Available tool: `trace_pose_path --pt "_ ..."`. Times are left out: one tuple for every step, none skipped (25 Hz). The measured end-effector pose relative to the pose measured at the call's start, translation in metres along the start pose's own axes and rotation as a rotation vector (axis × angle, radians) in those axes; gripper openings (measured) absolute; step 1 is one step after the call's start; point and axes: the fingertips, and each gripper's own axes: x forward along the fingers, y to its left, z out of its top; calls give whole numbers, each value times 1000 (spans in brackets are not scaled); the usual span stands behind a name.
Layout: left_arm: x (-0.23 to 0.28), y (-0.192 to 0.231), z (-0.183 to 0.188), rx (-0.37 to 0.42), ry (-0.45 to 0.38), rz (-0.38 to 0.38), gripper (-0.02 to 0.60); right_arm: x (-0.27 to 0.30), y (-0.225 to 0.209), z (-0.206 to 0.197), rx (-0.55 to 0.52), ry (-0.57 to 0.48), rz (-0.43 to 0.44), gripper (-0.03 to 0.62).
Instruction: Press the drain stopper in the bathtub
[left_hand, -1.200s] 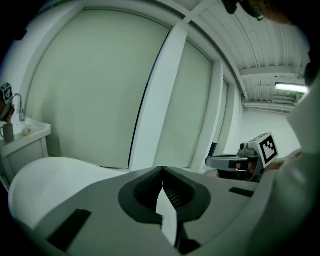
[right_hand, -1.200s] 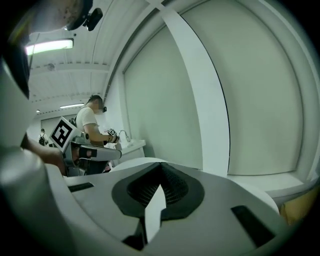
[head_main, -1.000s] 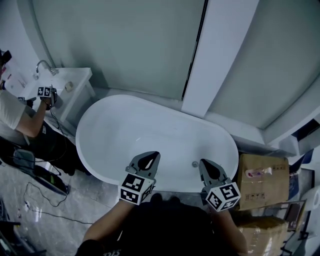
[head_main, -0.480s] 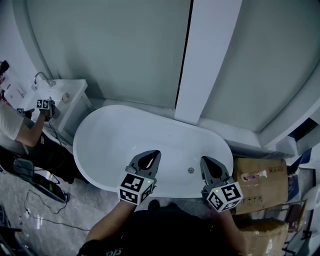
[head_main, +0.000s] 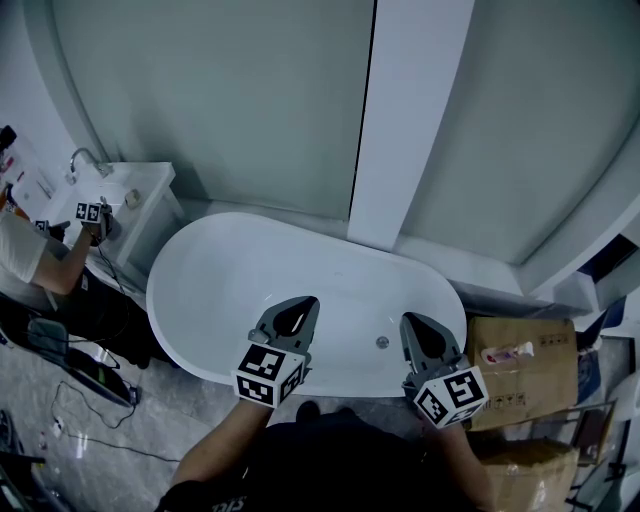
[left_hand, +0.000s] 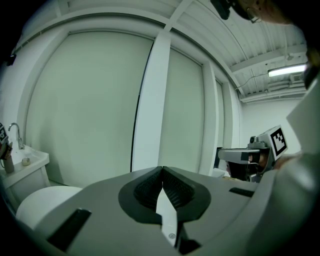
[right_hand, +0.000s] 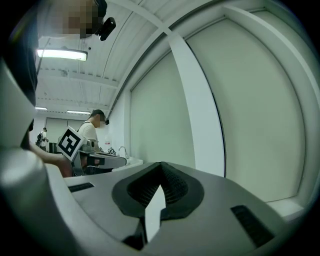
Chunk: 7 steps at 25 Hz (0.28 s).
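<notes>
In the head view a white oval bathtub (head_main: 230, 262) lies below me against a pale curved wall. Its small round drain stopper (head_main: 382, 342) sits on the tub floor near the right end. My left gripper (head_main: 301, 304) hovers over the tub's near rim, shut and empty. My right gripper (head_main: 411, 322) is held just right of the stopper, also shut with nothing in it. Both gripper views look up at the wall, the left gripper (left_hand: 162, 170) and the right gripper (right_hand: 161, 166) with jaws closed tip to tip. Neither gripper touches the stopper.
A white basin (head_main: 128, 190) with a tap (head_main: 84, 158) stands left of the tub, where another person (head_main: 28, 252) holds a marker-cube gripper. Cardboard boxes (head_main: 522, 370) are stacked at the right. A white pillar (head_main: 400, 120) rises behind the tub. Cables lie on the floor at left.
The head view has shifted a little, so the tub sits slightly lower and leftward in frame. Both grippers have kept their pose over the near rim, still shut.
</notes>
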Motion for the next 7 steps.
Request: trace_pose_path --pt "1 0 2 -1 -2 4 14 -1 -1 1 0 -4 3 11" --pt "3 -1 4 -1 -5 8 14 -2 -3 3 -1 -8 5 11" --pt "4 -2 7 -1 -11 11 14 -3 -4 5 -4 -12 6 11" --pt "6 -3 11 0 -18 14 14 -4 -6 7 -8 -16 7 11" --pt "7 -5 14 2 -25 17 14 -5 -7 8 -12 -19 7 11" --pt "8 -6 17 4 -33 19 14 -7 -9 10 -16 -22 7 11" --pt "9 -7 21 7 -40 21 14 -8 -10 12 -21 -25 7 11"
